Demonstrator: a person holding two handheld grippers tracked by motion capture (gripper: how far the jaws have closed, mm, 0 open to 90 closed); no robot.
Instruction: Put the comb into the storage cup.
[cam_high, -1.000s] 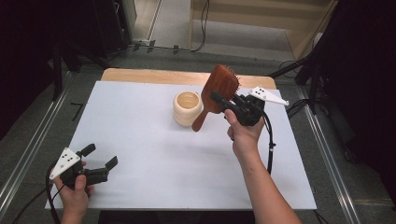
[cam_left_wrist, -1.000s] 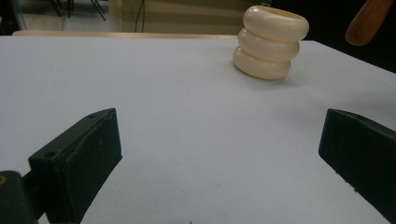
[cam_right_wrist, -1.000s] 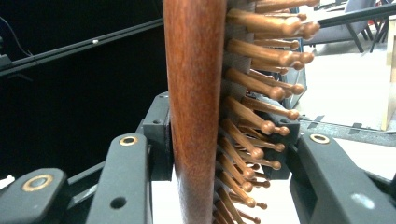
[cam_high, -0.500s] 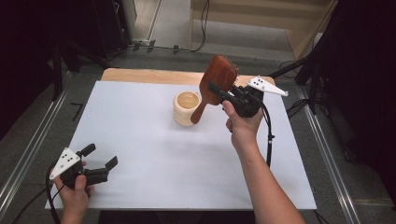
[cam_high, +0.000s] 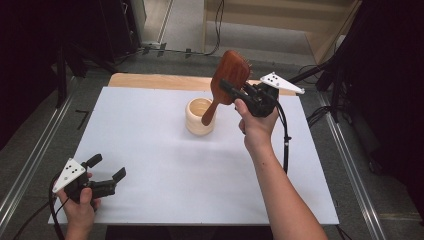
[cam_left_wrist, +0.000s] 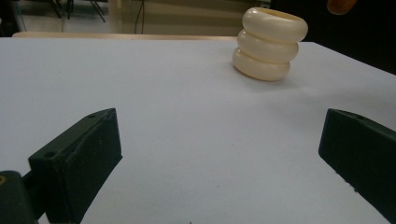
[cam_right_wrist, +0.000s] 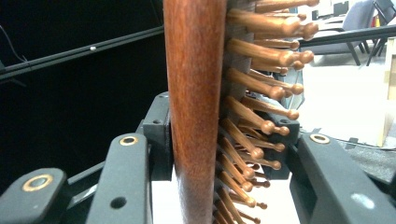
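While my right gripper (cam_high: 231, 90) is clamped on the wooden hairbrush (cam_high: 227, 80), I've got it in the air over the far side of the white table (cam_high: 165, 165), w/ the handle end slanting down toward the cream holder (cam_high: 200, 116) and hanging just above its rim. Brush is dark reddish-brown, paddle-shaped head, smooth polished back; in the right gripper view (cam_right_wrist: 194, 107) I see rows of wooden pins w/ rounded tips sticking out one side, jaws pressing it from both faces. Holder is a stack of three rounded rings, open at top, standing upright near table centre (cam_left_wrist: 270, 44). My left gripper (cam_high: 106, 172) sits low at the near left corner, jaws wide apart, nothing between them.
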